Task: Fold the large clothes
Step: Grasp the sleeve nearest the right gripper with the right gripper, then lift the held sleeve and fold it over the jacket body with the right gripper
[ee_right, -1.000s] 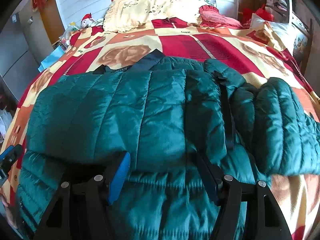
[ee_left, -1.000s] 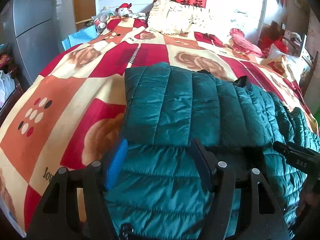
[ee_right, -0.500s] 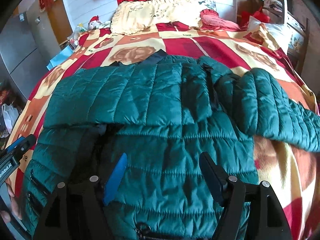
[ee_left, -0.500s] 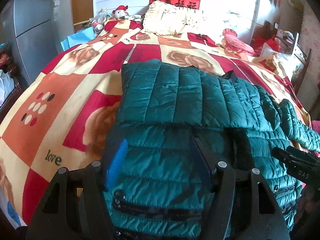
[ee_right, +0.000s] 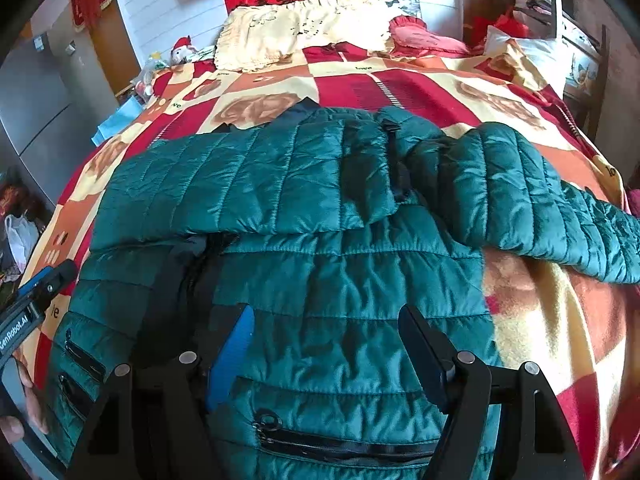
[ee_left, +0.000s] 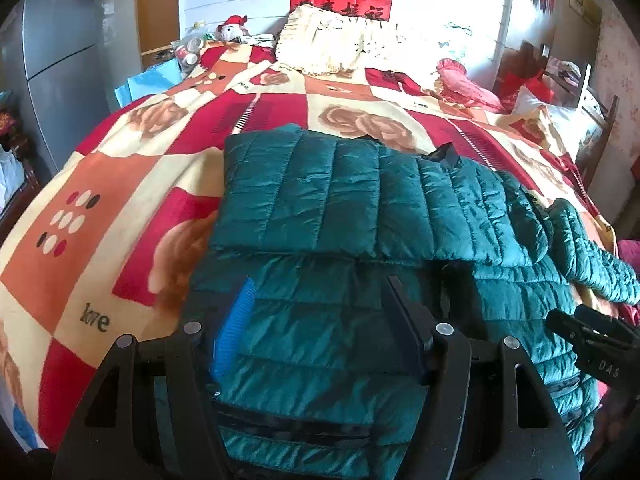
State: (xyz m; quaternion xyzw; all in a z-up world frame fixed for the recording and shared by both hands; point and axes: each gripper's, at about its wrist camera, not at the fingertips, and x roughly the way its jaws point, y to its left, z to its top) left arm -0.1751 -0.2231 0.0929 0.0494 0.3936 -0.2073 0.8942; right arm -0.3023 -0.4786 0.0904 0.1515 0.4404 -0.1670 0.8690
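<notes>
Teal quilted puffer jacket (ee_left: 360, 208) lies on the bed's blanket (ee_left: 120, 184), directly under both devices. Left hand-held gripper (ee_left: 320, 320) and right hand-held gripper (ee_right: 328, 344): jaws wide apart, holding nothing. Blanket print reads "love" (ee_left: 95, 319).

The jacket (ee_left: 360, 208) filling the centre of both views is quilted cloth with a slight sheen, puckered along its stitched channels; its pocket zippers (ee_right: 344, 446) at the bottom of the right wrist view look matt black. The blanket (ee_left: 120, 184) under it, across the left and top, is soft, fuzzy, matt cloth. The left gripper (ee_left: 320, 320) at bottom centre looks like matt black plastic with small shiny metal screw heads; one finger (ee_left: 234, 328) carries a ribbed blue pad. The cabinet (ee_left: 52, 48) at upper left is smooth grey with a dull gloss. The pillow (ee_left: 332, 40) at top centre is cream cloth with a frilled edge.
</notes>
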